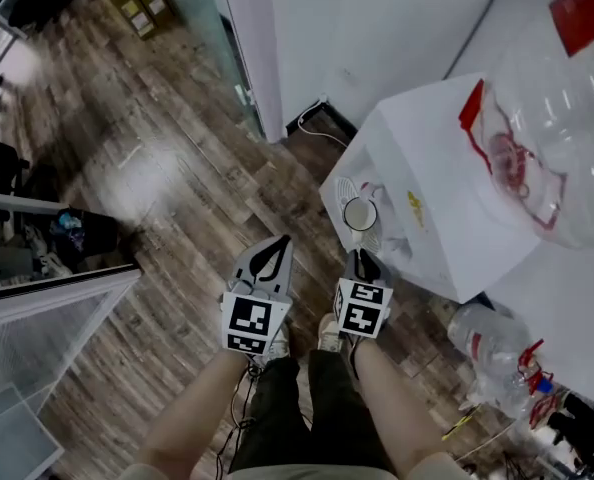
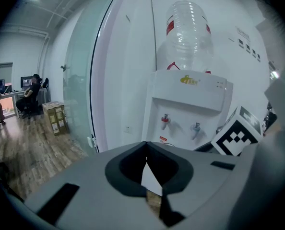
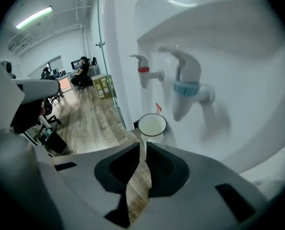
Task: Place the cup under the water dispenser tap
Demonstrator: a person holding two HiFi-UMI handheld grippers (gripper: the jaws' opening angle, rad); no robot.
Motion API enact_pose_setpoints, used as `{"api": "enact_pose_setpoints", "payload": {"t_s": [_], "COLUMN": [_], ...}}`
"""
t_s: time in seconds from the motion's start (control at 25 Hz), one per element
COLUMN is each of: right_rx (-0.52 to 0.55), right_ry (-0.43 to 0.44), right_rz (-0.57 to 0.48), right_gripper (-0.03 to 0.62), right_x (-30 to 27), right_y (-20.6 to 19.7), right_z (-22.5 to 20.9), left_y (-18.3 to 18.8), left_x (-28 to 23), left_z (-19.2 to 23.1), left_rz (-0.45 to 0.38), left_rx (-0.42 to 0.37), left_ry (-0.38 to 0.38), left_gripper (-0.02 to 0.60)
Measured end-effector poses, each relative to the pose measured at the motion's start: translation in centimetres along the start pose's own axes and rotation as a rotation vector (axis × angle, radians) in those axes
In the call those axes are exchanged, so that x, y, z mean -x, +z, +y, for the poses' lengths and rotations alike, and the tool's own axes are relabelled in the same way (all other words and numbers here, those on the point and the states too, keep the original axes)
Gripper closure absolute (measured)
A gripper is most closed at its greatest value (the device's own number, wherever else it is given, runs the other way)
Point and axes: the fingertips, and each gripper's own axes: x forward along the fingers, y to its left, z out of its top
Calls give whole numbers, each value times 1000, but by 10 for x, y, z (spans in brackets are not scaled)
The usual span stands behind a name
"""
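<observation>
From my right gripper [image 3: 142, 145] the cup [image 3: 152, 125] stands upright just past the tips and a little lower. It is outside the jaws and clear of the pads, on the dispenser's [image 1: 447, 218] tray. The jaws are nearly together, with only a thin slit at the tips and nothing in it. The red tap [image 3: 143, 71] and blue tap [image 3: 188, 87] hang above the cup and ahead of the gripper; I cannot tell which spout the cup sits squarely under. The dispenser's front wall is close ahead and to the right of this gripper, with its overhang above the taps, so room there is tight. My left gripper [image 2: 146, 158] is beside the right one, closed tip to tip and empty. It faces the dispenser from farther back, with the right gripper's marker cube [image 2: 236, 138] at its right. To the left of the left gripper the wooden floor [image 1: 157, 198] runs open up to a glass panel [image 1: 47, 328]. To the right of the right gripper, past the dispenser's corner, a spare bottle [image 1: 487, 343] lies on the floor. The person's legs [image 1: 307, 408] are directly below both grippers.
</observation>
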Motion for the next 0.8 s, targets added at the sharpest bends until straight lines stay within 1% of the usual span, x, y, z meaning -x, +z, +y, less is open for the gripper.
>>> {"api": "enact_pose_setpoints", "payload": {"t_s": [0.4,0.64,0.8], "right_rx": [-9,44,85], "right_ry": [96,153,196], "right_rz": [-117,-205,-270], "right_gripper": [569,574,574], "right_x": [108,178,229], "right_y": [67,114,146], "right_z": [27,38,46], "left_y": [62,107,143], "left_x": [64,106,135], "left_z": [-9,-19,-26], "left_rz": [-34,-79,-117], "left_rx": [-32,-42,-36], "left_ry": [13,24,34], "left_gripper": [575,575,575]}}
